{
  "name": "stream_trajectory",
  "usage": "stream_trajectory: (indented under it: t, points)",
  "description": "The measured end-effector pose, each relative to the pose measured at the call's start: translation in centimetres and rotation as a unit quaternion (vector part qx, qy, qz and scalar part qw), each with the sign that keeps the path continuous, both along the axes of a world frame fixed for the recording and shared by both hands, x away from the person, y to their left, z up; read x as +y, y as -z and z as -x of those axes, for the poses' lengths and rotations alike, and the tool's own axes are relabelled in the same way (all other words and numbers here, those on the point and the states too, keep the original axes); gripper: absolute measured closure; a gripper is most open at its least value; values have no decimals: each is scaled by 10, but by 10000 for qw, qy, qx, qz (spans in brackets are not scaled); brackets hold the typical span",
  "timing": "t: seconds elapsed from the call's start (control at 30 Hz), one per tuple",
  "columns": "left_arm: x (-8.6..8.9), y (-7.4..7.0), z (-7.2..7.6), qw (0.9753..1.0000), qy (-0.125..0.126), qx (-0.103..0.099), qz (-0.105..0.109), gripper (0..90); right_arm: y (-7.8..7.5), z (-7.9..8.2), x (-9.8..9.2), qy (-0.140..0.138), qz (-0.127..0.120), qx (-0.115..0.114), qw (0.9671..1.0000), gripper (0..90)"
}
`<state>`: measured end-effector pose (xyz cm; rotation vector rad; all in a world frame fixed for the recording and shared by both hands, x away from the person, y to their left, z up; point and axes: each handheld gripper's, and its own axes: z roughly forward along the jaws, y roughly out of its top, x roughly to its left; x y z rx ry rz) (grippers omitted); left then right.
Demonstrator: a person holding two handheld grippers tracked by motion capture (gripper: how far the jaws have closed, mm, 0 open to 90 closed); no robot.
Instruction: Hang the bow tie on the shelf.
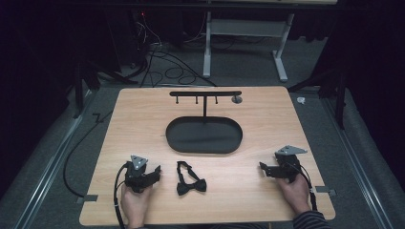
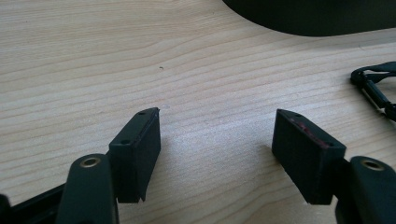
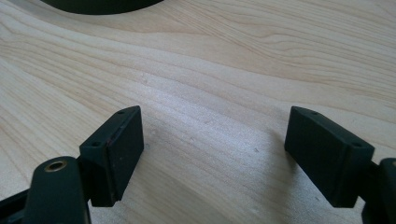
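From the high view, I see a wooden tabletop (image 1: 267, 124) with a black stand (image 1: 205, 98) at the far side. The stand has a top bar with small pegs and a flat oval tray (image 1: 204, 136) at its foot. A black bow tie (image 1: 190, 180) lies flat near the front edge, between the two hands. The left claw (image 1: 154, 172) rests just beside the bow tie, a little to its left. The right claw (image 1: 265, 170) sits well apart from it, over by the right side. No one has told me the job. My guess is that the bow tie should go on the stand or in the tray. If so, nothing is done yet. The bow tie is untouched and the tray looks empty.

In the left gripper view, the left claw (image 2: 217, 140) is open wide, with bare wood between its jaws. It holds nothing. A bit of the bow tie's strap (image 2: 373, 88) peeks in at the right edge. The dark rim of the tray (image 2: 317, 21) is at the top. The high view is too far off to show how wide the jaws stand.

In the right gripper view, the right claw (image 3: 215, 140) is open wide too and holds nothing. The tray's edge (image 3: 100, 5) shows at the top left.
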<state>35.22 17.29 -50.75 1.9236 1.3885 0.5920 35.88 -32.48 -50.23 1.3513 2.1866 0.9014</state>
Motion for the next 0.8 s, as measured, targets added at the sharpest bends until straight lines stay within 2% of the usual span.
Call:
stream_trajectory:
  t: [0.8]
  points:
    - [-1,0,0,10000,-12,3,-30,332,0,1,1,-62,0,17,10000,206]
